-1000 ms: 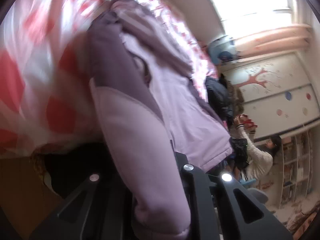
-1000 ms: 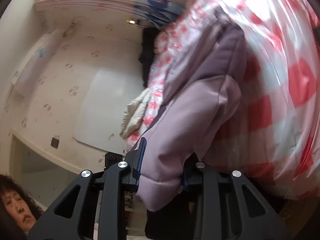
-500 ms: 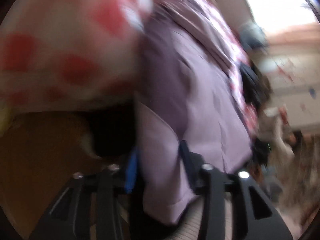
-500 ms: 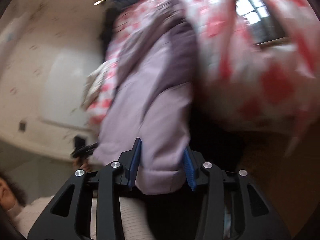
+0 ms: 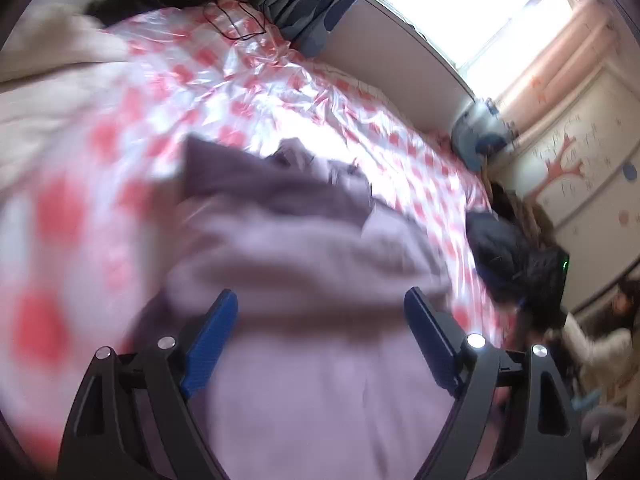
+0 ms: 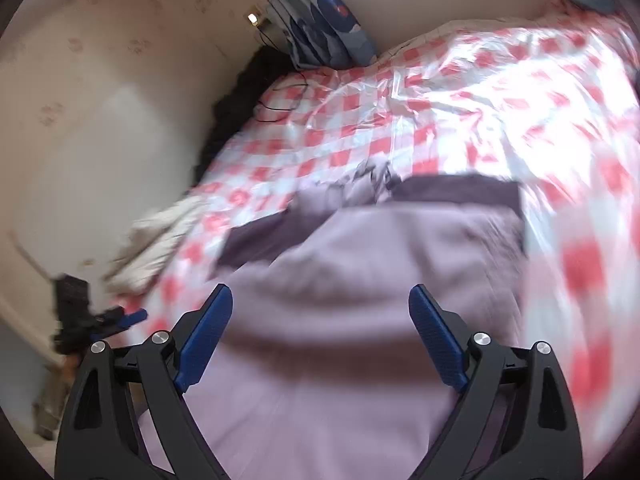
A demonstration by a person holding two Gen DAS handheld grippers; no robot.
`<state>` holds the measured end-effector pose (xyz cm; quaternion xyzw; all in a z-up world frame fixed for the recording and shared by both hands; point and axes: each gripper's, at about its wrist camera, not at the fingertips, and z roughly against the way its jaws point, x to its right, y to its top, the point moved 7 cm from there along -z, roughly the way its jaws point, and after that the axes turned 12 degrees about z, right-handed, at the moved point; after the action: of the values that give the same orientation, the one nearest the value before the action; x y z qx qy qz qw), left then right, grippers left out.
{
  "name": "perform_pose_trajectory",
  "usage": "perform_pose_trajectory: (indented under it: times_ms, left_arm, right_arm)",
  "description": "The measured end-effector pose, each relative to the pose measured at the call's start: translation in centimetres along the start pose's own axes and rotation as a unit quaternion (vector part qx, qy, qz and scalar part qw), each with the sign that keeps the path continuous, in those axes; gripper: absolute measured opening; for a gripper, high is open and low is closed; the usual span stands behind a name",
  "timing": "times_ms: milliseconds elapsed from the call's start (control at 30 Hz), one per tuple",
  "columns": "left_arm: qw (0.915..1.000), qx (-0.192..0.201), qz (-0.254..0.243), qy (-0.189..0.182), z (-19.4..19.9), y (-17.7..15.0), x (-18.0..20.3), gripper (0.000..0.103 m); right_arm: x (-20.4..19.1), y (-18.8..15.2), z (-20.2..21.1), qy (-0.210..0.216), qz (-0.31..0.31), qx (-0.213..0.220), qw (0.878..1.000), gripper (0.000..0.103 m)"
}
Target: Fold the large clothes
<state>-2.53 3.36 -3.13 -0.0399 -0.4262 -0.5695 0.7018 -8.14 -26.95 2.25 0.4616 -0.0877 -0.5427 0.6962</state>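
Note:
A lilac padded jacket (image 5: 312, 264) with darker purple panels lies folded over on the red-and-white checked bed cover (image 5: 280, 92). It also shows in the right wrist view (image 6: 360, 272), lying on the cover (image 6: 460, 92). My left gripper (image 5: 320, 306) is open, its blue-padded fingers spread wide just above the jacket's near fold. My right gripper (image 6: 320, 302) is open too, over the jacket's near fold. Neither holds anything. Both views are motion-blurred.
A cream garment (image 5: 52, 64) lies at the bed's left; it also shows in the right wrist view (image 6: 160, 240). A dark garment (image 5: 504, 252) sits at the bed's right edge. A blue patterned pillow (image 6: 324, 24) leans at the headboard. A person (image 5: 600, 340) sits at far right.
Both grippers have let go of the jacket hem and opened wide. The jacket, held up before, now lies folded on the bed. Both cameras have swung to look down the bed.

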Motion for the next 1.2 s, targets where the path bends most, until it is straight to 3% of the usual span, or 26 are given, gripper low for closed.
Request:
perform_pose_trajectory:
  times_ms: [67,100,167,233,300,333,367,433,500,533,600,667,767,833,1000,1200]
  left_arm:
    - [0.9995,0.02,0.019,0.012,-5.3,2.2,0.2,0.082]
    - [0.9992,0.021,0.022,0.023,-6.6,2.9,-0.3,0.082]
    - [0.9977,-0.002,0.014,0.066,-12.3,3.1,-2.6,0.082]
    - [0.9948,-0.003,-0.01,0.101,-15.0,2.7,-3.6,0.082]
    - [0.9937,0.001,-0.03,0.108,-14.4,2.6,-3.1,0.082]
    - [0.9952,0.005,-0.035,0.092,-13.5,2.8,-2.5,0.082]
    - [0.9964,0.011,-0.038,0.075,-13.2,3.1,-1.9,0.085]
    - [0.9948,0.032,-0.047,0.085,-12.1,3.8,-2.3,0.089]
    - [0.9932,0.021,-0.054,0.1,-13.3,3.8,-3.2,0.09]
    - [0.993,0.015,-0.059,0.101,-14.0,3.5,-3.6,0.09]
    - [0.9902,0.025,-0.078,0.113,-14.0,2.9,-3.6,0.09]
    - [0.988,0.028,-0.086,0.126,-13.3,2.5,-3.0,0.09]
    - [0.982,0.048,-0.114,0.142,-10.6,1.4,-1.7,0.09]
    - [0.9719,0.07,-0.156,0.162,-8.0,0.1,-0.5,0.09]
    - [0.9456,0.104,-0.232,0.203,-2.1,-3.4,1.6,0.09]
    - [0.9192,0.123,-0.295,0.23,3.9,-7.8,3.3,0.09]
  right_arm:
    - [2.6,0.7,-4.6,-0.055,0.005,-0.008,0.998,0.086]
    - [5.2,-0.2,-7.6,-0.086,-0.018,-0.038,0.995,0.086]
    - [8.6,-3.4,-12.5,-0.075,-0.055,-0.101,0.99,0.087]
    - [8.0,-3.1,-12.6,-0.088,-0.021,-0.095,0.991,0.087]
    - [6.8,-1.8,-11.3,-0.08,-0.022,-0.085,0.993,0.087]
    - [6.1,-0.6,-10.2,-0.061,-0.02,-0.057,0.996,0.087]
    - [5.8,0.8,-9.1,-0.072,-0.008,-0.03,0.997,0.087]
    - [6.4,2.4,-9.1,-0.094,0.0,-0.016,0.995,0.094]
    - [8.8,1.5,-12.4,-0.124,-0.016,-0.076,0.989,0.095]
    - [9.8,0.2,-14.6,-0.116,-0.021,-0.114,0.986,0.095]
    - [10.1,-0.8,-16.1,-0.132,0.009,-0.134,0.982,0.096]
    - [9.2,-0.2,-15.1,-0.13,0.001,-0.139,0.982,0.096]
    - [5.8,0.1,-10.1,-0.056,-0.018,-0.093,0.994,0.096]
    - [3.3,-1.0,-6.9,-0.027,-0.002,-0.086,0.996,0.096]
    - [-1.1,-7.9,0.1,-0.004,0.0,-0.107,0.994,0.096]
    - [-1.9,-17.1,4.2,-0.025,-0.021,-0.17,0.985,0.096]
